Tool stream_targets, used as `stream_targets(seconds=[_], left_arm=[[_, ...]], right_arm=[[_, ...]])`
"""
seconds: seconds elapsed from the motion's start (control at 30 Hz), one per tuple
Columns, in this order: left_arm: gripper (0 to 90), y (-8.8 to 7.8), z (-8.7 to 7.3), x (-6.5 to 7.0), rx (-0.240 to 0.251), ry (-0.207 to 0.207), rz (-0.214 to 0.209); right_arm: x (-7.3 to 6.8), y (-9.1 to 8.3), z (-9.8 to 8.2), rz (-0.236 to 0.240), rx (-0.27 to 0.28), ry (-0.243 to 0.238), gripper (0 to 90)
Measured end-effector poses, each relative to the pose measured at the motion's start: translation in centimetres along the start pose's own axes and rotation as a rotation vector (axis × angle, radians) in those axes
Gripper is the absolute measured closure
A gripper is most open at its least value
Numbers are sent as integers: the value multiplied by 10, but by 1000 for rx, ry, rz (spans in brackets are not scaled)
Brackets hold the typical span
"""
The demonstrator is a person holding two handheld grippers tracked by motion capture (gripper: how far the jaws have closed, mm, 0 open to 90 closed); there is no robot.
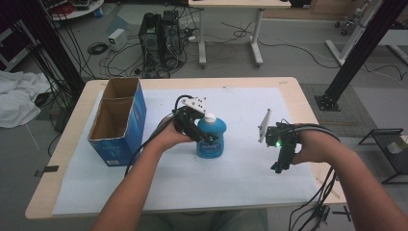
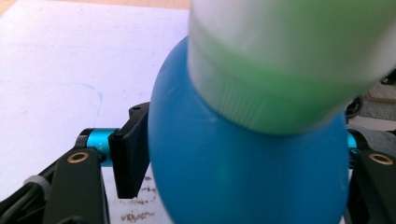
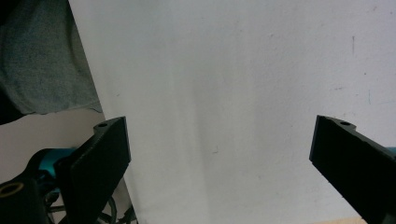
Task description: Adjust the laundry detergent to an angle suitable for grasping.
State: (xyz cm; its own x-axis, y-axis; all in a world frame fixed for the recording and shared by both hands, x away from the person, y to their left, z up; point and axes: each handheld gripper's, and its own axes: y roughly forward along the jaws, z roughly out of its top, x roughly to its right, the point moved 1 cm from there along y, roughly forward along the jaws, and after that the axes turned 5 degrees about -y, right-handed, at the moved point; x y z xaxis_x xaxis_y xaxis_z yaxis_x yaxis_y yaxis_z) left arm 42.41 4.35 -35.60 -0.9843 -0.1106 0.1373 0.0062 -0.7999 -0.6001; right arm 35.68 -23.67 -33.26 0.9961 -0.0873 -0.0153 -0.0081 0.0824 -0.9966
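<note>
Your left tongs (image 1: pixel 208 137) sit around the bottle (image 1: pixel 211 137), which stands upright near the middle of the white mat (image 1: pixel 240 183) on the worktop (image 1: pixel 288 84). From above, your hand and the black tool body cover the bottle's left side, so the contact is hard to read there. Your left gripper view makes it plainer: the bottle (image 2: pixel 243 177) swells between the jaws, its blue belly touching the left jaw's pad, with the ribbed white cap (image 2: pixel 289 65) close to the lens; the right jaw is mostly hidden behind the bottle. I cannot tell whether the pads press on it.

Your right tongs (image 1: pixel 279 166) hover over the mat to the right, well apart from the bottle. In the right gripper view the tongs (image 3: pixel 219 154) stand wide open with nothing but mat (image 3: pixel 233 93) between them.

The high view alone shows the blue carton (image 1: pixel 118 122), open-topped, at the mat's left edge. Both the bottle's dark label and the print low on the carton are too small to read.
</note>
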Motion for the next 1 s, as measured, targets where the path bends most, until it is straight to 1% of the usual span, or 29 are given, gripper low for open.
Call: stream_targets(seconds=[0.03,0.07,0.1,0.13,0.2,0.23,0.27,0.3,0.33,0.37,0.43,0.47,0.5,0.57,0.6,0.63,0.67,0.7,0.73,0.77,0.8,0.83,0.87,0.9,0.93,1.0], left_arm=[[307,0,0,1,8,-13,-1],[307,-2,0,0,9,-14,7],[286,-2,0,1,18,-28,12],[260,-3,0,0,18,-29,18],[260,-5,0,2,20,-41,5],[260,-5,0,2,21,-40,4],[260,-6,0,4,21,-46,7],[250,-6,0,4,23,-43,7],[238,-7,0,5,12,-39,9],[237,-8,0,6,19,-52,9],[237,-11,0,6,15,-46,14],[237,-12,1,8,23,-61,16],[237,-14,1,9,22,-53,16],[237,-17,2,10,18,-47,26],[236,-19,2,12,23,-58,26],[218,-21,3,13,18,-53,36],[206,-23,3,14,23,-54,44],[206,-25,4,15,17,-54,46],[205,-27,4,16,22,-54,49],[205,-29,5,16,19,-53,54],[205,-30,5,17,23,-61,58],[205,-32,5,17,19,-56,60],[205,-34,6,18,12,-53,62],[196,-35,6,20,8,-56,61],[174,-36,6,21,7,-53,66],[174,-38,7,22,12,-50,72]], right_arm=[[0,0,0,-1,2,-5,41],[0,0,0,-1,3,-5,41],[1,0,0,0,4,-7,41],[1,0,0,0,4,-8,41],[2,0,0,-2,-1,-32,41],[2,0,0,-1,-4,-29,41],[0,1,1,1,4,-1,41],[1,1,2,2,5,-3,41],[1,1,2,0,4,-4,41],[1,1,2,0,7,-7,41],[1,1,2,-2,8,-5,41],[1,1,2,-5,12,-8,41],[3,0,1,-3,3,-36,41],[2,-1,1,-5,10,-30,41],[1,-1,2,-5,18,-11,41],[1,-1,2,-5,15,-9,41],[1,-1,1,-6,14,-19,41],[3,-2,1,-8,12,-41,41],[1,-2,1,-2,15,-24,41],[1,-2,1,-2,16,-20,41],[0,-2,1,-4,18,-21,41],[1,-2,1,-6,16,-31,41],[1,-2,1,-9,17,-29,41],[1,-3,1,-9,14,-32,41],[-1,-2,2,-4,20,-19,41],[-1,-2,2,-7,22,-16,41]])
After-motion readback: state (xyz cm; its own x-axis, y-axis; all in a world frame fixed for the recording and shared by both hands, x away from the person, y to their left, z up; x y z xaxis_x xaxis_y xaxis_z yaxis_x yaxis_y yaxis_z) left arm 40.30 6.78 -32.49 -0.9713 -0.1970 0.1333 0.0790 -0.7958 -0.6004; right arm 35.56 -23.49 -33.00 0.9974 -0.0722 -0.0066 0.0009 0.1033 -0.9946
